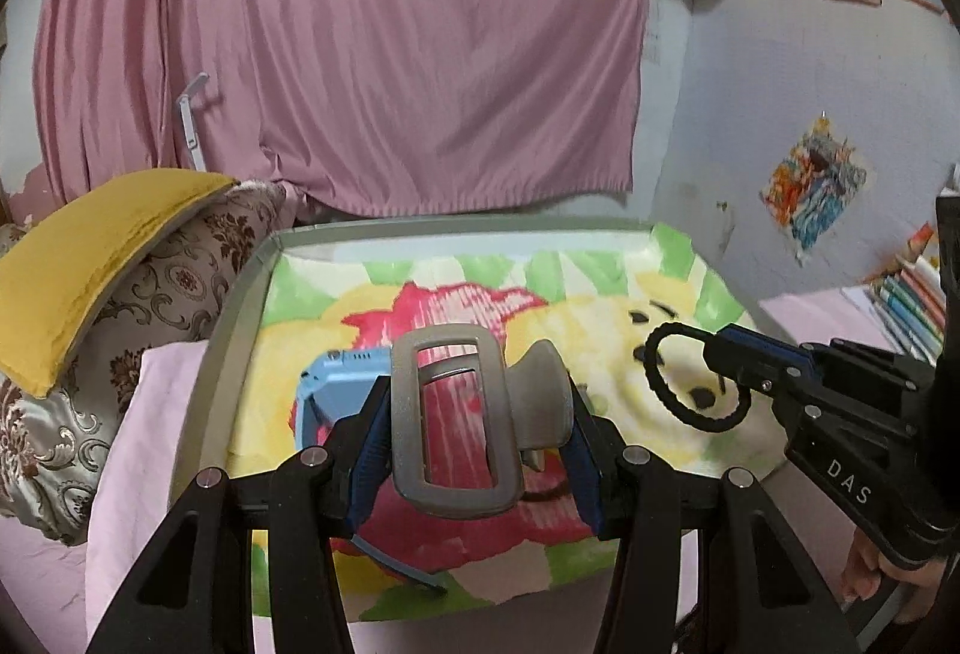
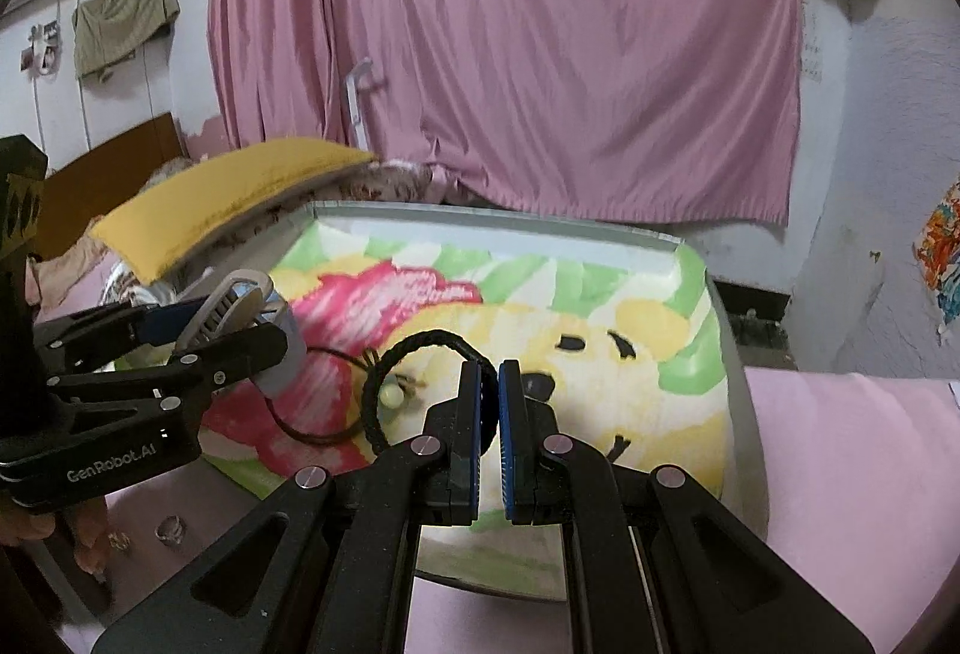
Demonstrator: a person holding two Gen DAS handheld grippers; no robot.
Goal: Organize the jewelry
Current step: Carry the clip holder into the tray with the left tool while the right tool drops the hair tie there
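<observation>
A towel [image 1: 600, 318] is lying on a tray [image 1: 240, 318]. A pillow [image 1: 90, 270] is sitting left of it, a curtain [image 1: 360, 54] hanging behind.

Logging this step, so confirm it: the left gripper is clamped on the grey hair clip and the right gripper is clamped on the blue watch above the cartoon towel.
One detail is wrong. The right gripper holds the black braided bracelet, not the blue watch; the right wrist view shows this. The left gripper is indeed clamped on the grey hair clip, above the cartoon towel.

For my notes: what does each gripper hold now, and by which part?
Left gripper: grey hair claw clip, clamped across its sides. Right gripper: black braided bracelet, pinched at one spot on its loop.
</observation>
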